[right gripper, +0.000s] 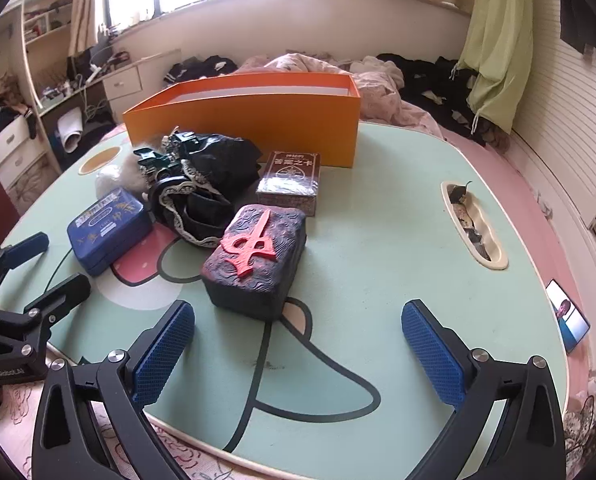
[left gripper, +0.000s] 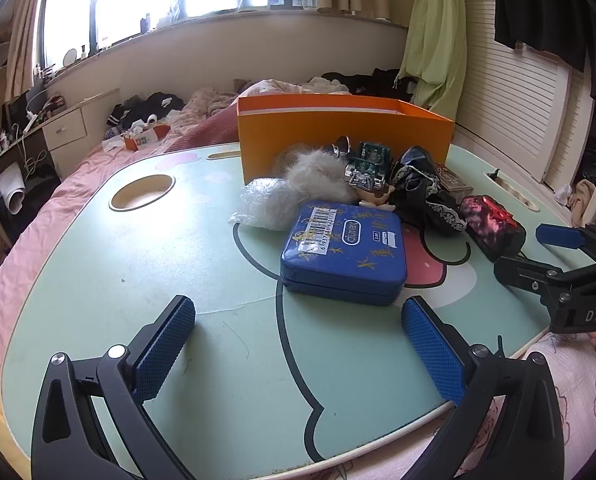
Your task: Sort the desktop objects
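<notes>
An orange box stands open at the back of the green lap table. In front of it lie a blue tin, a dark block with a red emblem, a card box, black lace cloth, a green toy truck, white fluff and a bubble-wrap bundle. My left gripper is open, just short of the tin. My right gripper is open, just short of the dark block.
The table rests on a pink bed. It has a round cup hole at the left and a slot tray with small bits at the right. A lit phone lies on the bedding right of the table.
</notes>
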`<state>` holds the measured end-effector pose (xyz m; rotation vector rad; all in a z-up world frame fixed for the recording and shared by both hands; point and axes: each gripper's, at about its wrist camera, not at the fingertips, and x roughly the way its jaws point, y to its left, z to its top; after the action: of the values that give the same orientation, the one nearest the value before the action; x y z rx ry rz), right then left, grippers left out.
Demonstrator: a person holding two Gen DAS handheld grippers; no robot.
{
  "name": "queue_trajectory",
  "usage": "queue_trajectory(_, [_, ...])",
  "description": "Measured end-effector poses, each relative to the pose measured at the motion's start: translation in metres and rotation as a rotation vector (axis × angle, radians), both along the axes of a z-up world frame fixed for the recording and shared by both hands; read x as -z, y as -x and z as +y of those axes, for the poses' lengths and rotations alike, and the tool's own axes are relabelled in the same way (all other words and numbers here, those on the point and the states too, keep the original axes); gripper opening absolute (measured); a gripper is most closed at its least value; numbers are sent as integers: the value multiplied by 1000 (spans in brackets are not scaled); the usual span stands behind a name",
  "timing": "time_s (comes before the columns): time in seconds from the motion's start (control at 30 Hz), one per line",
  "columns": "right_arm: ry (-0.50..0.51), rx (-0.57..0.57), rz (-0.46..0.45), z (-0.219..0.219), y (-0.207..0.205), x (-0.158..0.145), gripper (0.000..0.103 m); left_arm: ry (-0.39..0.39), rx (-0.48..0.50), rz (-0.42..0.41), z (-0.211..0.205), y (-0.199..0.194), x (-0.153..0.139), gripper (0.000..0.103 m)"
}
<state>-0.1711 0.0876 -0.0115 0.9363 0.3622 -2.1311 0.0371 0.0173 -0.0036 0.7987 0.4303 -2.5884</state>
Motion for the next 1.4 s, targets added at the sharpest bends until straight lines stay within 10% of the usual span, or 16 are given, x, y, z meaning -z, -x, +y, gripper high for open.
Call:
queue_trajectory(0.33, [73, 10, -35, -14, 15, -15, 99, -2, -3, 1, -1, 0, 0, 103])
queue_trajectory(0.53, [112, 15, -95, -11, 20, -9, 40, -1, -5, 1, 1, 1, 0, 103])
queue_trajectory(1.03, [249, 67, -95, 20, 15, -14, 39, -28, 30, 9, -16, 17, -18, 103])
queue_trajectory(1.27, [244, 66, -95, 19, 17, -15, 40, -78, 115, -120, -15, 57, -19, 103])
queue_trajectory(1.4, [242, 61, -91, 18, 19, -15, 40, -64, 87, -146, -14, 63, -15, 75])
